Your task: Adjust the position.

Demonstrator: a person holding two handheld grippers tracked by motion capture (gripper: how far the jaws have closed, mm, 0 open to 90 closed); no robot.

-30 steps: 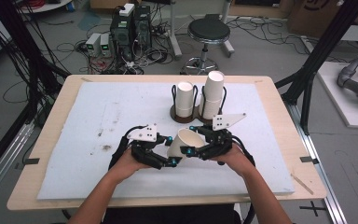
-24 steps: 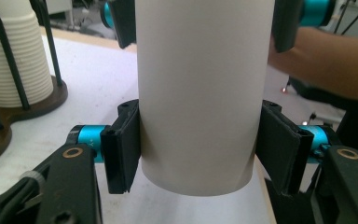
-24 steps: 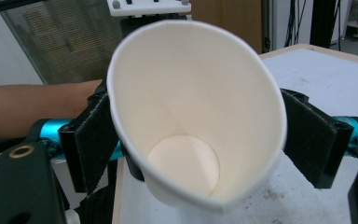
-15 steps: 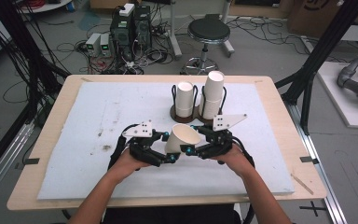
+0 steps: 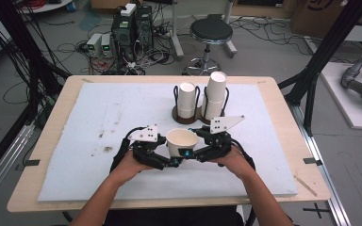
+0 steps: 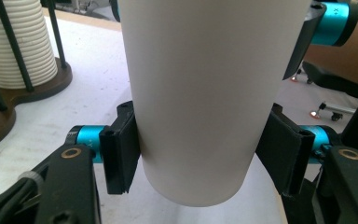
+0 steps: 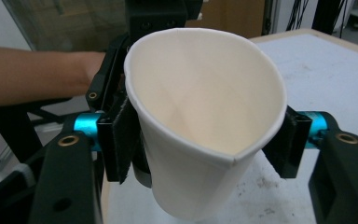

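Note:
A single white paper cup (image 5: pixel 183 141) is held above the white mat between both grippers, mouth up. My left gripper (image 5: pixel 170 161) comes in from the left. Its jaws have just been closing, and their pads now press the cup's lower wall (image 6: pixel 200 93) from both sides. My left gripper (image 6: pixel 200 154) is shut on it near the base. My right gripper (image 5: pixel 200 149) comes in from the right and is shut on the same cup (image 7: pixel 200 116) just below the rim, which is squeezed out of round. In its own view my right gripper (image 7: pixel 205 140) faces the left hand's forearm.
Two stacks of white cups (image 5: pixel 187 100) (image 5: pixel 215 94) stand in a dark wire holder (image 5: pixel 188 117) just beyond the hands; one stack (image 6: pixel 18 46) is at the upper left of the left gripper view. The white mat (image 5: pixel 99 117) covers a wooden table (image 5: pixel 283 113).
The cup has shifted slightly to the left and sits more upright. Both hands have stayed where they were.

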